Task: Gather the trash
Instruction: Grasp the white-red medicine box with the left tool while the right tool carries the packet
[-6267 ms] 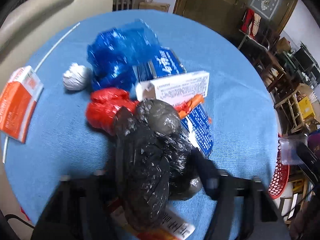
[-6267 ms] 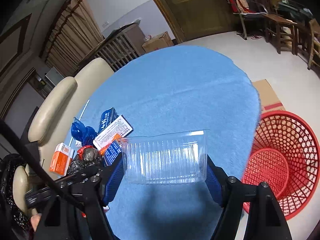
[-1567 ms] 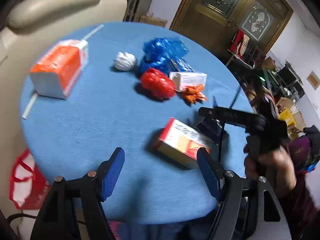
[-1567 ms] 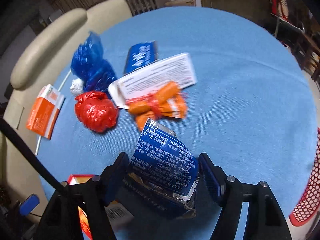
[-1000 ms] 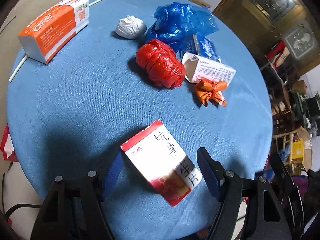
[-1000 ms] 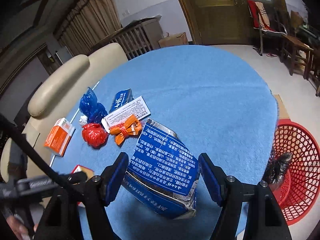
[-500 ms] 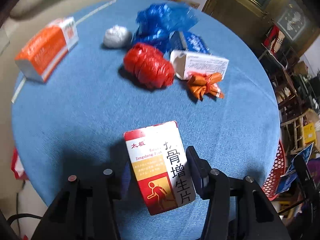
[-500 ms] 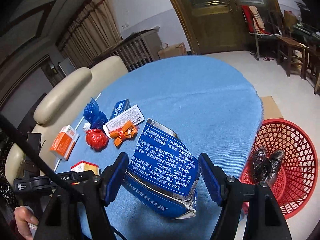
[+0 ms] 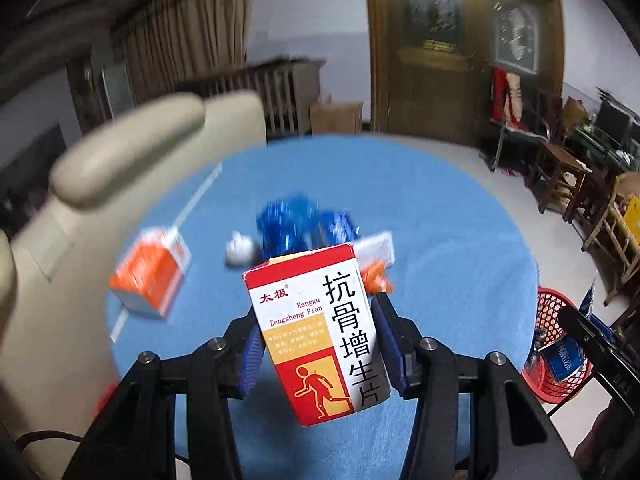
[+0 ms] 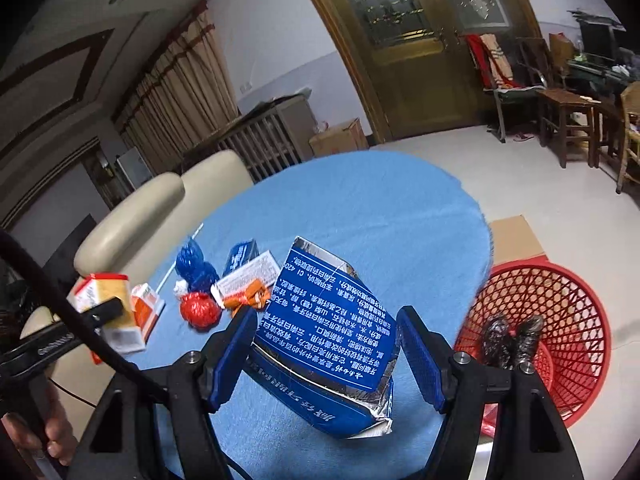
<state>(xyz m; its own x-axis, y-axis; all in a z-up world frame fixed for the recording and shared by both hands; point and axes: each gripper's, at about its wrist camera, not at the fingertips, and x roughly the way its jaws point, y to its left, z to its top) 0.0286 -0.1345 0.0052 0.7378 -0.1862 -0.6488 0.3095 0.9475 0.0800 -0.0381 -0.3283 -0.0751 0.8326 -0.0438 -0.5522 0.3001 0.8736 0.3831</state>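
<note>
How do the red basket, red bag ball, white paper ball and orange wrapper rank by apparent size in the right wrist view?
1. red basket
2. red bag ball
3. orange wrapper, similar, so unsure
4. white paper ball, partly hidden

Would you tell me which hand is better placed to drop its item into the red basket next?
Right: its tool grips the blue foil-lined carton beside the red mesh basket; the left tool sits farther back.

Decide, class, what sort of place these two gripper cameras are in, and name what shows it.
Probably a lived-in home sitting or dining room: a cream sofa beside a round blue-clothed table, curtains, ornate wooden double doors, wooden chairs.
</note>
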